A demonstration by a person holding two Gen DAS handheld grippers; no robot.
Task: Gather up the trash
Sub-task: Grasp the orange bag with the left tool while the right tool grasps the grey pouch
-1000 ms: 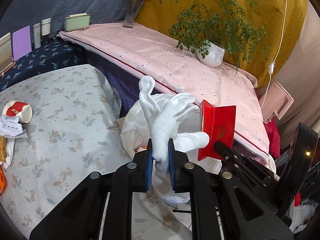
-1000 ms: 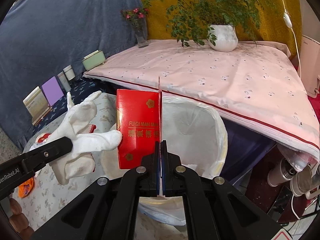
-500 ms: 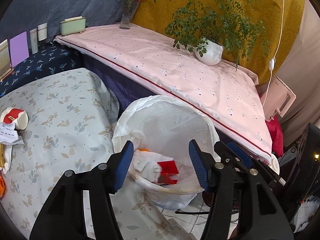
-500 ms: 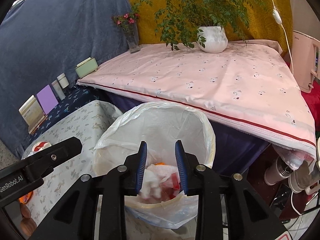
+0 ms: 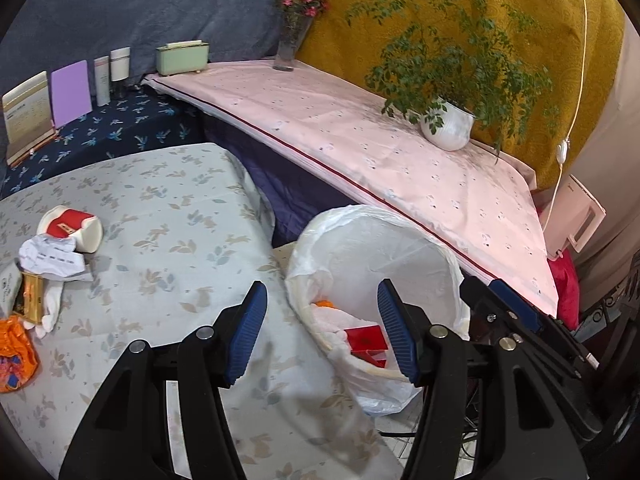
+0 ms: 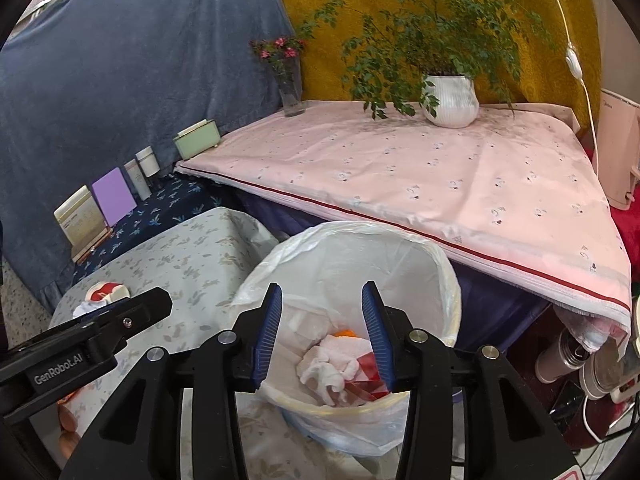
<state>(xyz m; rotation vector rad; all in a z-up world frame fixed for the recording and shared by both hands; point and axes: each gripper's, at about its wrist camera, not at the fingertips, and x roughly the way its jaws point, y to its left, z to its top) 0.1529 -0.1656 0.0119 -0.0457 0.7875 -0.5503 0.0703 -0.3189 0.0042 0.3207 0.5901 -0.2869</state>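
A bin lined with a white plastic bag [image 5: 404, 240] [image 6: 352, 248] stands beside the floral-cloth table [image 5: 168, 216]. Inside it lie a white glove [image 6: 328, 364] and a red card [image 5: 366, 338] [image 6: 370, 366]. My left gripper [image 5: 321, 285] hovers open over the bin's near rim with nothing in it. The jaws of my right gripper [image 6: 322, 286] are opening above the bin, with nothing between them. On the table's left lie a red-and-white cup [image 5: 72, 228], crumpled paper [image 5: 52, 260], a yellow packet [image 5: 32, 300], a white glove [image 5: 52, 312] and an orange wrapper [image 5: 14, 348].
A pink-clothed table [image 5: 360, 136] behind the bin carries a potted plant [image 5: 448, 128], a flower vase [image 5: 288, 48] and a green box [image 5: 182, 56]. Books and bottles [image 5: 68, 92] line the blue backdrop. A white appliance [image 6: 616, 152] and clutter stand at the right.
Both grippers went from shut to open. The white glove left the left one and the red card left the right one; both now lie in the bin. Both hands drew back slightly.
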